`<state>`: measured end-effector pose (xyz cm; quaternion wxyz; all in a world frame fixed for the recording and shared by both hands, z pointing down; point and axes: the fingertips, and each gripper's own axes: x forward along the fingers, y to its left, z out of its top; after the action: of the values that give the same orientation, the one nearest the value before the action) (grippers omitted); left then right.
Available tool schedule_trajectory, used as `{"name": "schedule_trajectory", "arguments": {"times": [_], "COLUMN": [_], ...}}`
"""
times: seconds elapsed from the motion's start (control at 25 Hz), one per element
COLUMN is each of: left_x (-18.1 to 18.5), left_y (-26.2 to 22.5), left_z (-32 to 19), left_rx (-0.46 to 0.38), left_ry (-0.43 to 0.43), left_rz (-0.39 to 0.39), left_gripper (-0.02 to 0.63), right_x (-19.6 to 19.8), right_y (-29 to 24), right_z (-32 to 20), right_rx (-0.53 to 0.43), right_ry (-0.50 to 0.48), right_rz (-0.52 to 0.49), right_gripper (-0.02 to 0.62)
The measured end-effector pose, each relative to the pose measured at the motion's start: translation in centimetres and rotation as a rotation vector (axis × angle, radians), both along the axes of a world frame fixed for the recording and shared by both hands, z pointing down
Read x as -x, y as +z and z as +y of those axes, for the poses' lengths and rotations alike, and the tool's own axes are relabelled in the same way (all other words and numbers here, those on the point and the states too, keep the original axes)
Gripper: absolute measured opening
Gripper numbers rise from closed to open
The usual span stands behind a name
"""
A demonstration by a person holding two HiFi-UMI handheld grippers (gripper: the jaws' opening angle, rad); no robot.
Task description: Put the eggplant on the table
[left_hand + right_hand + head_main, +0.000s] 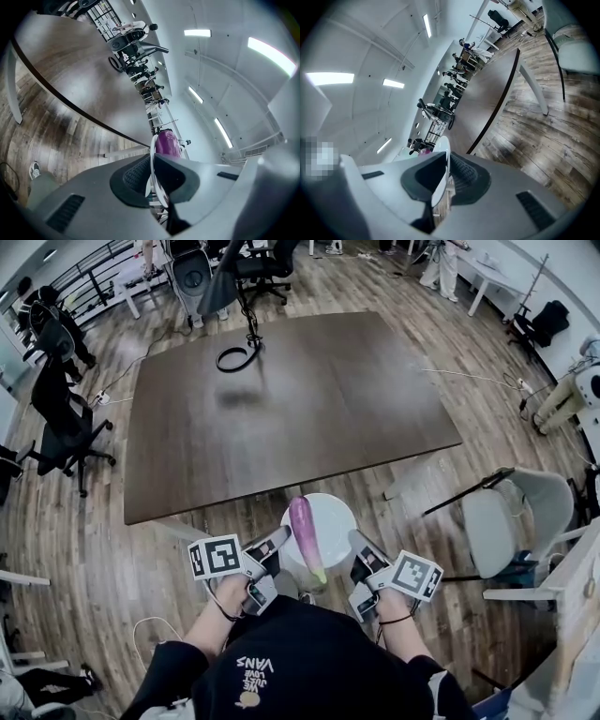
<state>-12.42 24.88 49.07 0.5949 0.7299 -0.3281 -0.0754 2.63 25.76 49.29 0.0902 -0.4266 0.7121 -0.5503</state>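
Taking stock from my remote station.

Item: long glossy purple eggplant (306,538), green stem end nearest the person. It lies loose on a round white plate (339,510), just short of the near edge of the bench.

Handling, my estimate: fairly light, firm but easily bruised. The smooth skin is apt to roll or slide if the plate tilts. Best taken across the thick middle, not the tapered stem end.

Tool: left hand-held gripper (152,174), nearly closed, pads pinching the plate's left rim.

Tool: right hand-held gripper (446,174), likewise clamped, on the plate's right rim. Neither touches the eggplant.

Item: large dark brown wooden bench (281,418), beyond the plate, mostly bare.

Item: coiled black cable (237,356) near the bench's far edge, well apart from any likely landing spot.

Item: white chair (511,521) at right and black office chairs (66,427) at far left; neither blocks the way.

Obstruction, as I judge it: both grippers are taken up by the plate, so it must be set down or tipped first.
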Motion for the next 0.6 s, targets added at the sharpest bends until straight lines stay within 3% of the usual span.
{"name": "schedule_trajectory", "arguments": {"times": [0.6], "left_x": [-1.6], "left_y": [0.3], "left_z": [-5.9], "left_rx": [0.002], "left_ry": [0.054], "left_rz": [0.002], "left_gripper": [0.032], "right_x": [-0.8], "right_y": [-0.2], "right_z": [-5.5], "right_rx": [-0.015], "right_ry": [0.037], "right_rz": [-0.048], "right_gripper": [0.035]}}
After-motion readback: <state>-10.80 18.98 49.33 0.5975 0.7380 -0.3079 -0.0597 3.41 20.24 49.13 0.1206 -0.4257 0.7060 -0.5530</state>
